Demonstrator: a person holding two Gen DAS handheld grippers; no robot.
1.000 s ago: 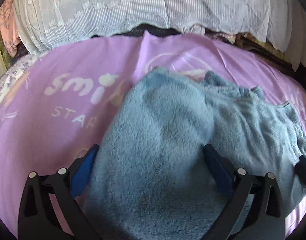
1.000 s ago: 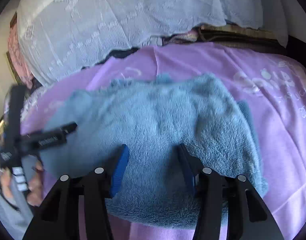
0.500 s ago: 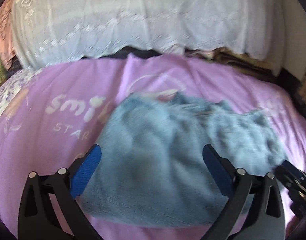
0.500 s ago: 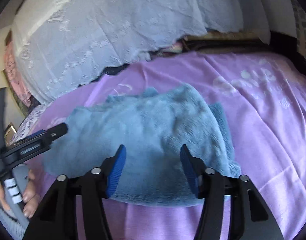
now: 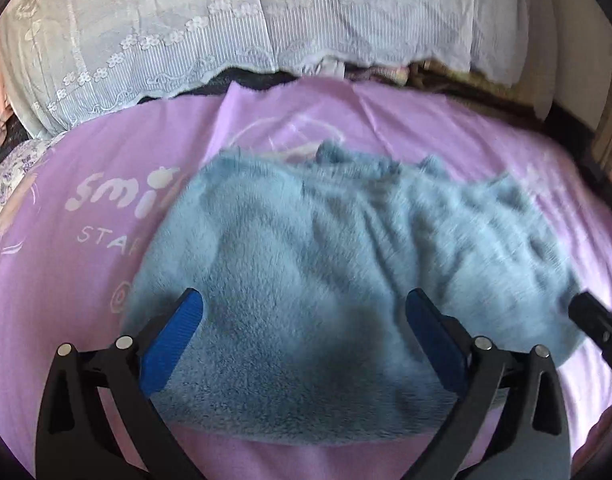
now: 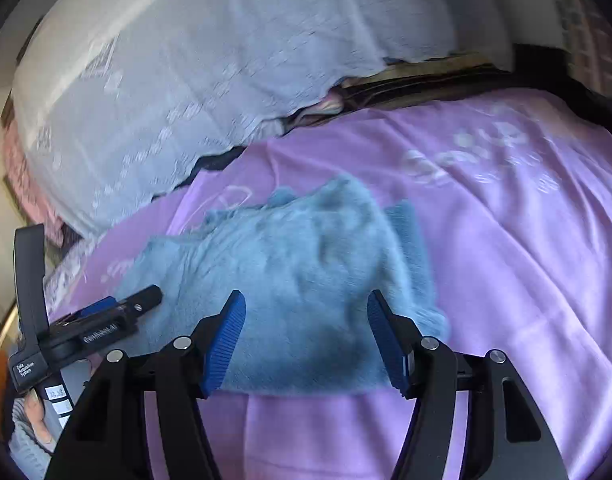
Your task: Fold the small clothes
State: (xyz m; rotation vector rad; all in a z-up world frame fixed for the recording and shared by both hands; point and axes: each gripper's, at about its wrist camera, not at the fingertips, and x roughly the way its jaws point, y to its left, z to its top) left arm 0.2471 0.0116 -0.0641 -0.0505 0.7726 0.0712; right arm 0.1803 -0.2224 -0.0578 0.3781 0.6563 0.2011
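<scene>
Both your left claw (image 5: 303, 312) and right claw (image 6: 306, 312) gape wide, gripping nothing, above the blue fleece garment (image 5: 326, 264) mid-frame on the purple bedsheet (image 5: 65, 280).

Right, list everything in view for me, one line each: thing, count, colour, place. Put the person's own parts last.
fluffy garment: one, grey-blue, lying partly folded in the middle of the purple sheet.
purple sheet: one, lilac with white printed lettering, covering the bed under the garment.
lace cloth: one, white, draped over whatever is piled behind the sheet.
floral fabric: one patch, white with purple flowers, at the sheet's far left edge.
left gripper: one, black with blue pads, open, above the garment's near part.
right gripper: one, black with blue pads, open, above the garment's near edge.
hand: one, with a grey sleeve, holding the left gripper's handle at the lower left of the right wrist view.
</scene>
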